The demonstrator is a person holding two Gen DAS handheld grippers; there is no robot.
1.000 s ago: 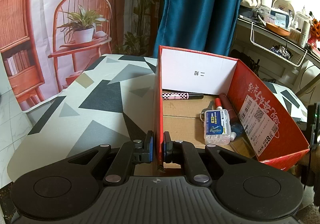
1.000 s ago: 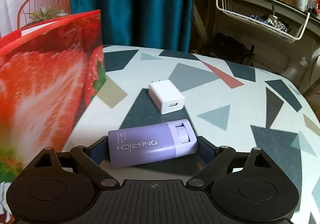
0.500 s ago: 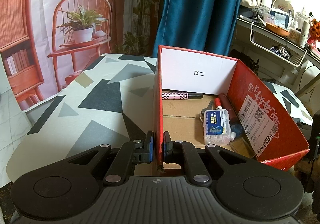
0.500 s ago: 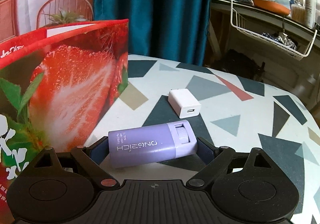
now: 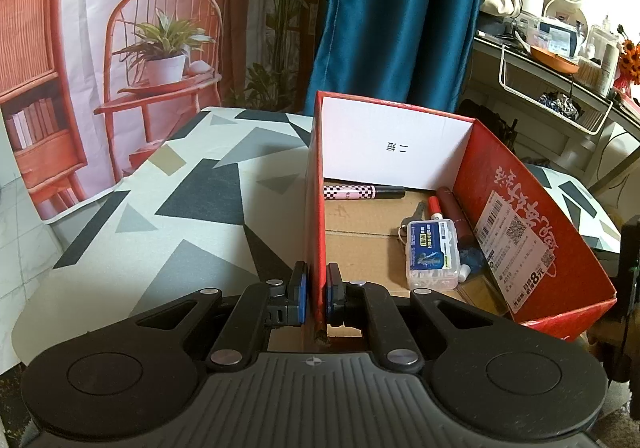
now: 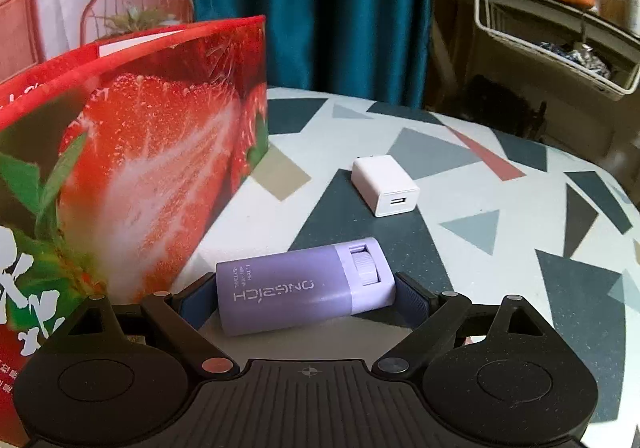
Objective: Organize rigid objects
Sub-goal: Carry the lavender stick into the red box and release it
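Two grippers show, one in each view. At the bottom middle of the right view, the right gripper [image 6: 306,294] has its jaws spread wide, one at each end of a purple case [image 6: 306,286]. The case lies sideways between them. The jaws are grasping the case by its ends. It has a small ridged wheel near its right end and pale letters on its side.

Just above the case, a bit to the right, a white charger [image 6: 386,185] lies on the tabletop [image 6: 520,248]. It is near the case but not touching it. The tabletop is pale with grey, dark and red triangles.

On the left of this view stands a red box [image 6: 132,175] with a big strawberry picture on its side.

In the left view the box [image 5: 520,207] fills the middle and right, and its top is open. The left gripper [image 5: 316,290] at the bottom middle has its jaws clenched on the box's left wall. Inside the box lie a checked pen [image 5: 362,191] along the back wall, a clear packet [image 5: 431,254] with a blue label, a red tube [image 5: 450,207] beside the right wall and a key [image 5: 416,212].

Behind the box hangs a blue curtain [image 5: 396,7]. A wire basket [image 5: 560,107] hangs on a shelf at the upper right.
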